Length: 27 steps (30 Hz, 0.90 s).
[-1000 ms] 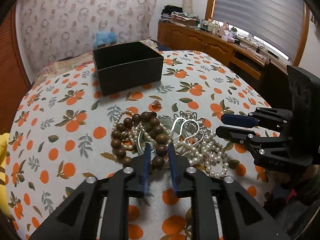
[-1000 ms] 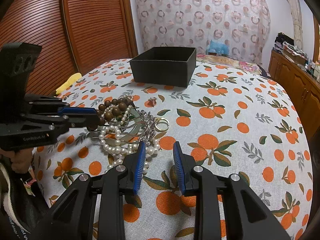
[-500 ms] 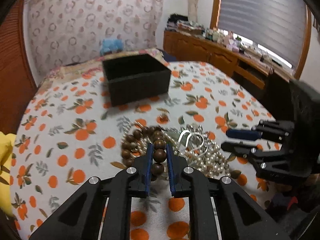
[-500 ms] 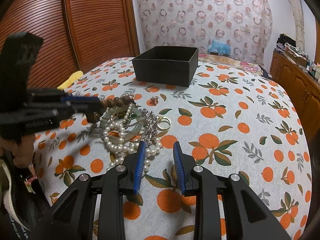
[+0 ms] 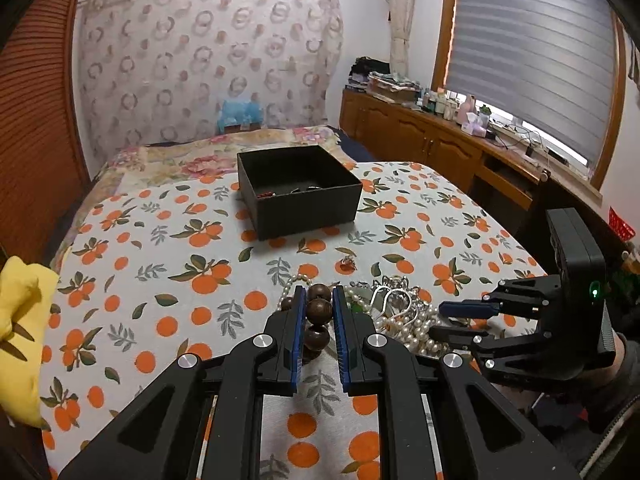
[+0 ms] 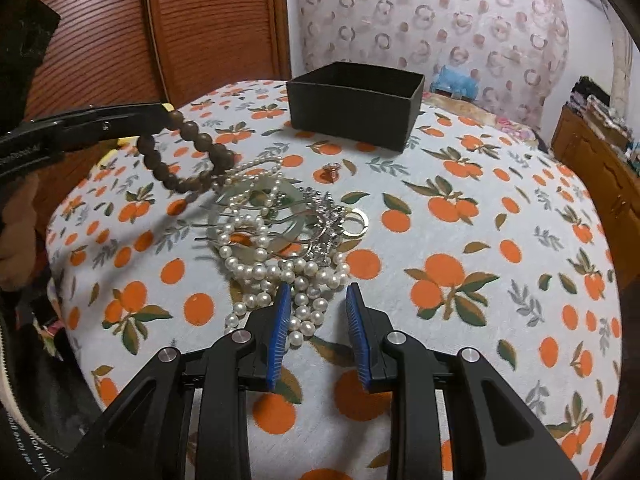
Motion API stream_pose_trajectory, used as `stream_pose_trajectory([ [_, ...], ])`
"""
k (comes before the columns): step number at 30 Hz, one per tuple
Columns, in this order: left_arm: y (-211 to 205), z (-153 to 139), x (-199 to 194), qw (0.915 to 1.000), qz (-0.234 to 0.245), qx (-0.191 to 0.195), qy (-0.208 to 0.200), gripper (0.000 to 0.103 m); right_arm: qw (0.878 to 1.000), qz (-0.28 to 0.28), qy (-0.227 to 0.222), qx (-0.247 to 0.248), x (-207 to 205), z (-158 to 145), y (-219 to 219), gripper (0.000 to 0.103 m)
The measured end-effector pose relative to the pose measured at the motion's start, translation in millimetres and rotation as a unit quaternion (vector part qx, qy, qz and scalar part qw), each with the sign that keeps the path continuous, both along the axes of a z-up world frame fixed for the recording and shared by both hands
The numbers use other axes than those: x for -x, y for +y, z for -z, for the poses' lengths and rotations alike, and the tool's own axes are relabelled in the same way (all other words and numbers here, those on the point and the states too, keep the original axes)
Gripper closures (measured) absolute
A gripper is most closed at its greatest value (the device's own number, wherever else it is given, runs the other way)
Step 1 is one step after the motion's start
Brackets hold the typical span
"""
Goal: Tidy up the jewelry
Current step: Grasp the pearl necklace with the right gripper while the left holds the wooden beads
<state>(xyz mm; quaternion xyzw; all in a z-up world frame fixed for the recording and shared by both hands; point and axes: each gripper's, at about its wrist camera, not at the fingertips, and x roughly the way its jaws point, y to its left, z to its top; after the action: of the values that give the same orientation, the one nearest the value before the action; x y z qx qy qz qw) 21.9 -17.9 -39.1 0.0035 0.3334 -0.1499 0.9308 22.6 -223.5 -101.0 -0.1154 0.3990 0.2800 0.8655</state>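
Big change vs a sec ago: my left gripper (image 5: 316,316) was sitting over the pile w/ jaws apart, now it's clamped on the brown bead bracelet (image 5: 319,312) and has come up off the cloth. In the right wrist view the bracelet (image 6: 188,156) hangs as a loop from the left gripper's tip at upper left of frame, mostly clear of the heap, tho its lowest beads look v. close to the pearl strand; can't tell if they touch or snag. Meaning for the task, as I judge it: one piece is picked, and next is carrying it to the black box (image 5: 298,190), which sits upper centre in the left view, well apart from the pile. Box isn't empty: a few small bits, one reddish, show on its floor.

Right gripper (image 6: 318,320) hasn't budged: jaws part open, nothing pinched, hovering at the near edge of the pearls (image 6: 280,272).

The bracelet: big round dark-wood beads, matte, strung in a ring; grip is across one bead, so it could swivel or slip.

Rest of the pile, mid frame: white pearl strands, a pale green bangle (image 6: 280,216), silver hooks & a sparkly piece all tangled, plus a small ring (image 6: 331,169) lying alone between pile and box on the orange-print cloth (image 6: 480,240).
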Motion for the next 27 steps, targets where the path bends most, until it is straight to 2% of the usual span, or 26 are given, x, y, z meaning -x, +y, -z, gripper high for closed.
stream_pose_trajectory([
  [9,2.8,3.5,0.7,1.0,-0.001,0.003,0.004,0.091,0.999,0.032,-0.002,0.019,-13.3,-1.5,-24.6,0.073],
  [17,-0.5,7.6,1.1,1.0,0.001,0.001,0.008,0.091,1.0,0.018,0.0,0.019,-20.2,0.4,-17.2,0.07],
  [19,-1.3,8.9,1.0,1.0,0.002,0.001,0.009,0.091,1.0,0.014,-0.004,0.019,-18.8,0.8,-16.9,0.073],
  [21,-1.9,9.2,0.8,1.0,0.002,0.0,0.009,0.091,1.0,0.005,-0.005,0.021,-15.8,0.6,-15.9,0.087],
  [27,-0.8,9.3,0.2,1.0,0.002,0.002,0.009,0.091,0.999,0.026,-0.012,0.026,-14.7,-3.0,-31.2,0.089],
])
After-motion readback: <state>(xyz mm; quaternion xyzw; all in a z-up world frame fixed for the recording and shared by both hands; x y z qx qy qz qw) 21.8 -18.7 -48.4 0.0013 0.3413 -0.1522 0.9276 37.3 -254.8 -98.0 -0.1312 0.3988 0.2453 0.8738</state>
